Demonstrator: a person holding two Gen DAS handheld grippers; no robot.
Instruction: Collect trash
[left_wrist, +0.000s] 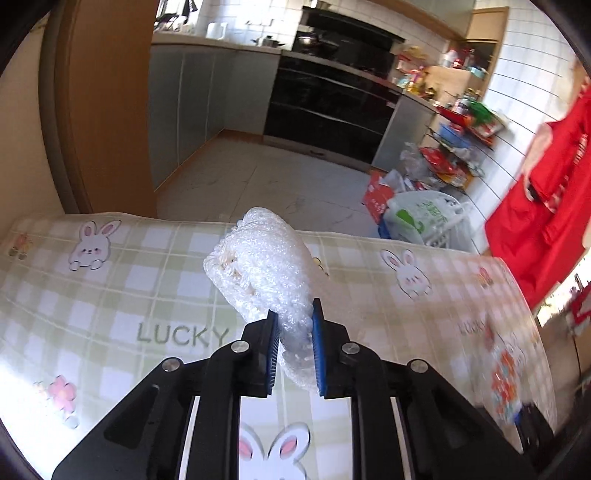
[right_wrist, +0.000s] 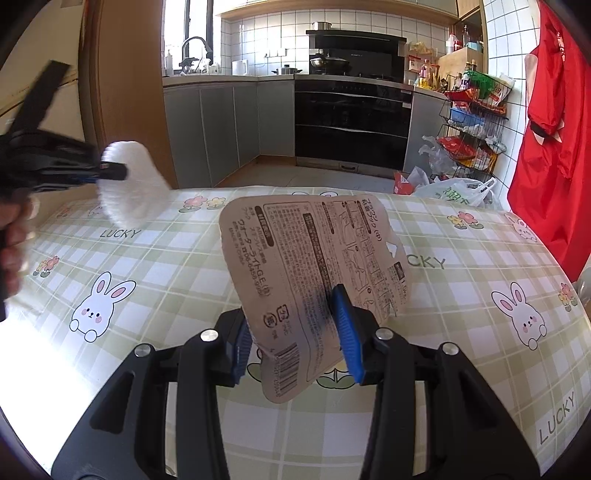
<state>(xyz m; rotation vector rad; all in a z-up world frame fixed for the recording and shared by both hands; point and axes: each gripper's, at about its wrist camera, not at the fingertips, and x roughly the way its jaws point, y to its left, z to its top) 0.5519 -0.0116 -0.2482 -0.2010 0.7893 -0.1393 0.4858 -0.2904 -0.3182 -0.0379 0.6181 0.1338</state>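
My left gripper (left_wrist: 294, 317) is shut on a crumpled wad of white bubble wrap (left_wrist: 262, 266), held up above the table with its blue pads squeezing the lower end. In the right wrist view that same left gripper (right_wrist: 110, 171) and the bubble wrap (right_wrist: 129, 181) show at the far left, blurred, with a hand behind them. My right gripper (right_wrist: 291, 317) is shut on a brown cardboard package backing (right_wrist: 314, 273) printed with black text and a barcode; the card stands tilted above the table.
The table wears a green checked cloth (right_wrist: 147, 266) with bunnies and "LUCKY" print. Beyond its far edge lie the kitchen floor, grey cabinets (right_wrist: 221, 125), a black oven (right_wrist: 351, 122), a wire rack (right_wrist: 469, 136), plastic bags (right_wrist: 454, 188) and a hanging red garment (right_wrist: 550, 147).
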